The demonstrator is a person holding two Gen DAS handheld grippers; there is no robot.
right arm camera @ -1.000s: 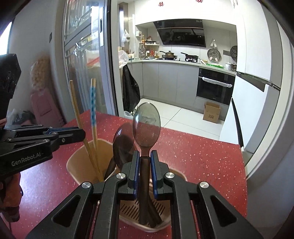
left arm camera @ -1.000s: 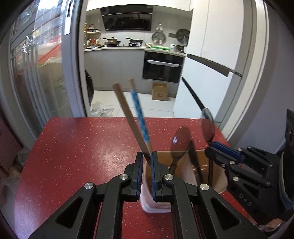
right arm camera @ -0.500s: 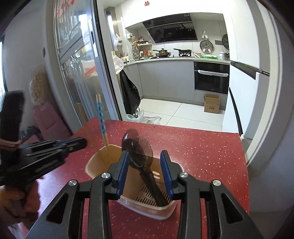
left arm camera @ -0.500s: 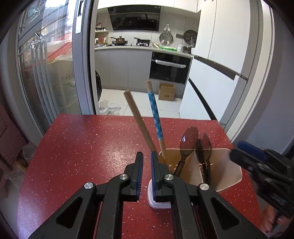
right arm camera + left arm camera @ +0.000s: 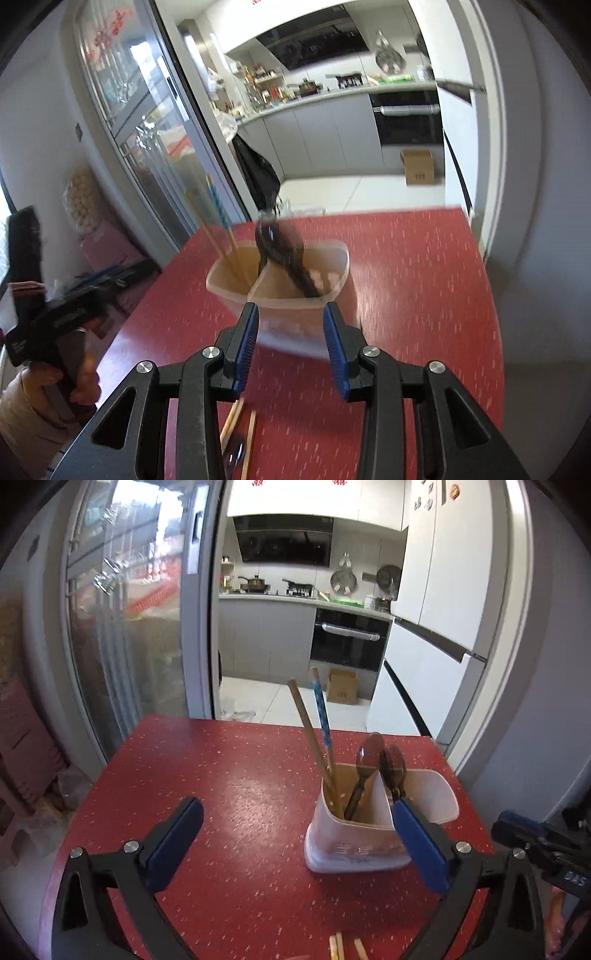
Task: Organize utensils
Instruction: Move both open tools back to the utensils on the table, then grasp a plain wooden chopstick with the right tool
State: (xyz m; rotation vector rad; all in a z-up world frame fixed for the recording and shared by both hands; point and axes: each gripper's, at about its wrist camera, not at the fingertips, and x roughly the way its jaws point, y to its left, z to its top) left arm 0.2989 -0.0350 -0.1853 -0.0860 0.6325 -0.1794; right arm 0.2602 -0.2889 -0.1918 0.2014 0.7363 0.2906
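Holder stands upright on the red table, right of centre. Two chopsticks lean in its left compartment; spoons sit handle-down beside the divider, which sorts the two kinds apart. I can't tell which compartment each spoon is in. Left claw is spread wide and empty, its right pad just in front of the holder. Right claw is parted, grips nothing, and faces the holder's near wall. More chopsticks lie loose on the near table edge, probably next to sort. Right view is blurred.
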